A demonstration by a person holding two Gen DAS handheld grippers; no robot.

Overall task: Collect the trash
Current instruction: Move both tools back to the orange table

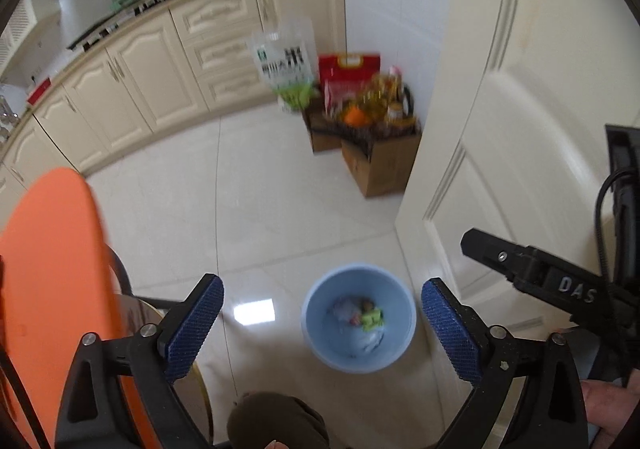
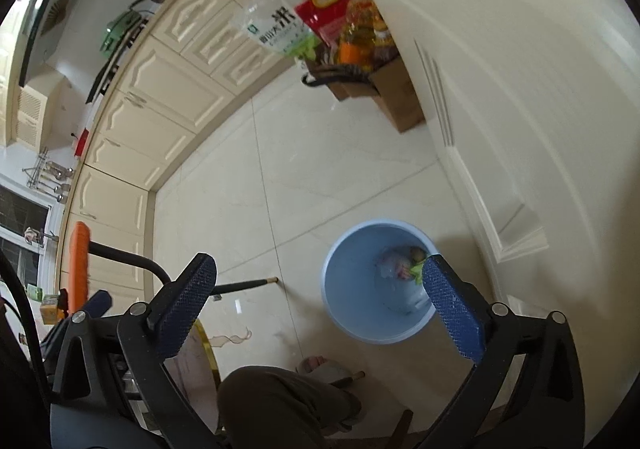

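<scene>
A light blue trash bin (image 1: 358, 319) stands on the pale tiled floor beside a cream door; it also shows in the right wrist view (image 2: 380, 281). Crumpled trash (image 1: 362, 319), with green and white pieces, lies in its bottom, and shows in the right wrist view (image 2: 402, 263) too. My left gripper (image 1: 322, 329) is open and empty, held above the bin. My right gripper (image 2: 320, 305) is open and empty, above the floor just left of the bin. The right gripper's black body (image 1: 552, 277) shows at the right of the left wrist view.
An orange chair back (image 1: 52, 289) is at the left. A round gold-rimmed table edge (image 2: 206, 345) sits below the grippers. Cardboard boxes with groceries (image 1: 372, 129) stand by the cream door (image 1: 520, 129). Cream kitchen cabinets (image 1: 160, 61) line the far wall. The person's knee (image 2: 276, 405) is at bottom.
</scene>
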